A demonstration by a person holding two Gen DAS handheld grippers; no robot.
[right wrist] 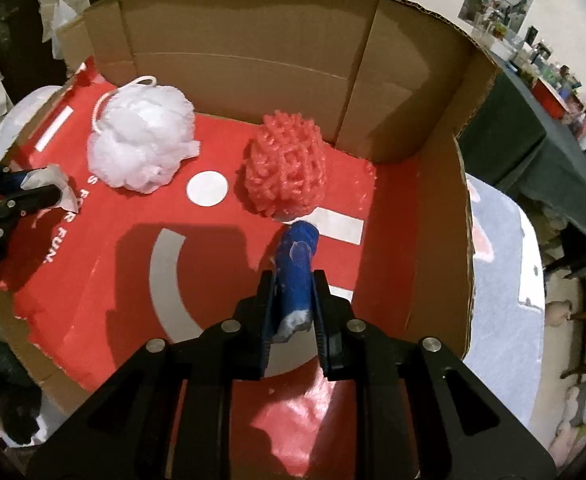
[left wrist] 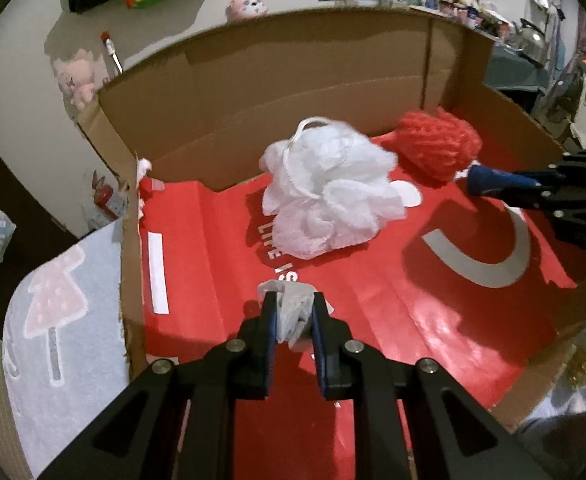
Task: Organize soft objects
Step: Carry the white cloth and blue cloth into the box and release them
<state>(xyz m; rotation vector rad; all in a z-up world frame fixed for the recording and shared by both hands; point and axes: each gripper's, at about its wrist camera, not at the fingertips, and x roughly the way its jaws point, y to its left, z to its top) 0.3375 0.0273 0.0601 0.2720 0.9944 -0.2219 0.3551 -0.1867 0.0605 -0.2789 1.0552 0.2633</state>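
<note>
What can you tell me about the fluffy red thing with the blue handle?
The fluffy red duster with a blue handle has a round head of looped, yarn-like red strands. Its blue handle looks plastic, scuffed pale at the near end. The right claw is shut on the handle. The head sits low over the red printed liner inside the brown cardboard box, beside the white mesh bath pouf, apart from it.
</note>
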